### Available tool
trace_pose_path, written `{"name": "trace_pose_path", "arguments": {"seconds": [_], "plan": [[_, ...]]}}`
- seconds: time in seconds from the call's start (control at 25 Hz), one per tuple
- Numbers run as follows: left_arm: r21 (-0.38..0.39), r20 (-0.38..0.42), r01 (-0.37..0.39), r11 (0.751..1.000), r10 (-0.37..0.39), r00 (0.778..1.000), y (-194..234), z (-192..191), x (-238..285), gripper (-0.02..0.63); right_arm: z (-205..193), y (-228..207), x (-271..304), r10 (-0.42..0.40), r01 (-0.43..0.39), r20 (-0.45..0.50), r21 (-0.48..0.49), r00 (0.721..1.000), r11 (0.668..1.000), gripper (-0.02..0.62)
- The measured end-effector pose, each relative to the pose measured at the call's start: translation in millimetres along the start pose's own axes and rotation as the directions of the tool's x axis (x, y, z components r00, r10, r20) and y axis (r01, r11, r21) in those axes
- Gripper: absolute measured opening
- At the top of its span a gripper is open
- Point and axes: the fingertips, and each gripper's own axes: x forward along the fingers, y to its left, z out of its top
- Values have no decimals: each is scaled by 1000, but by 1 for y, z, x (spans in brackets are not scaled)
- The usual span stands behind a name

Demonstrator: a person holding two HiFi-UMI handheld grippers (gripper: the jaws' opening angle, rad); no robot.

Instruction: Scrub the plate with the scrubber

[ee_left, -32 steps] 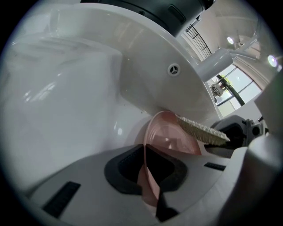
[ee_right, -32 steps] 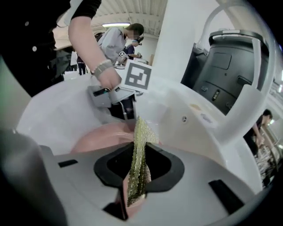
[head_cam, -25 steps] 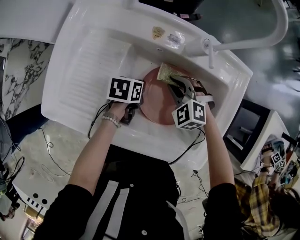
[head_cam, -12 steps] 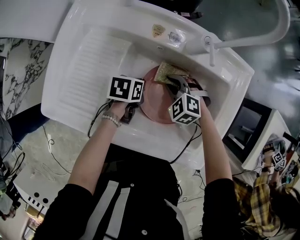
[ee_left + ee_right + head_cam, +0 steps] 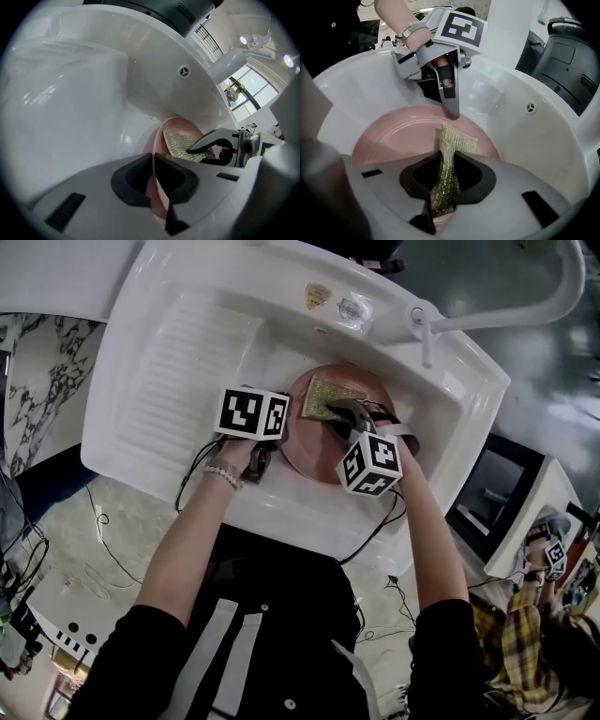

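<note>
with left claw (image 5: 153, 183) pinches tight the rim of pink plate (image 5: 314, 451), with right claw (image 5: 445, 190) clamps green scrubber (image 5: 460, 140) against it, inside white sink (image 5: 187, 343). may lose the thin rim under hard scrubbing and drop it.

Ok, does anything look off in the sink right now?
Nothing stands out. The left tongs clamp the rim of the pink plate, the right tongs hold the scrubber on it, and nothing looks spilled or cracked in the sink.

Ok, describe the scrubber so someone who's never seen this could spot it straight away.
In the white sink sits a round pink plate. On it rests the flat rectangular yellow-green mesh scrubber, pinched by the right gripper; nothing else there is woven.
</note>
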Motion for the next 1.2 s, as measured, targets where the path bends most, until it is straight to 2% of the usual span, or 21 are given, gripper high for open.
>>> {"name": "trace_pose_path", "arguments": {"seconds": [0.2,0.36,0.56,0.84,0.92,1.0,1.08,1.2], "plan": [[2,3,-4,1000,4,1000,0,0,0,12,11,22,-6,73,-74,44,11,996,997,77],[4,2,-2,1000,2,1000,0,0,0,12,24,51,-14,183,-186,90,26,979,982,77],[1,4,-2,1000,2,1000,1,0,0,12,36,85,-26,333,-341,138,35,933,940,77],[3,4,-3,1000,3,1000,1,0,0,12,37,109,-49,485,-506,171,106,857,856,77],[4,5,-1,1000,1,1000,1,0,0,12,35,110,-58,507,-525,159,101,847,845,77],[4,6,1,1000,-1,1000,0,0,0,12,31,104,-66,491,-505,146,89,859,858,77],[5,8,2,1000,-2,1000,0,0,0,12,27,88,-68,419,-434,148,96,896,896,76],[5,10,2,1000,-2,1000,1,1,1,12,19,43,-64,192,-208,144,113,971,972,77]]}}
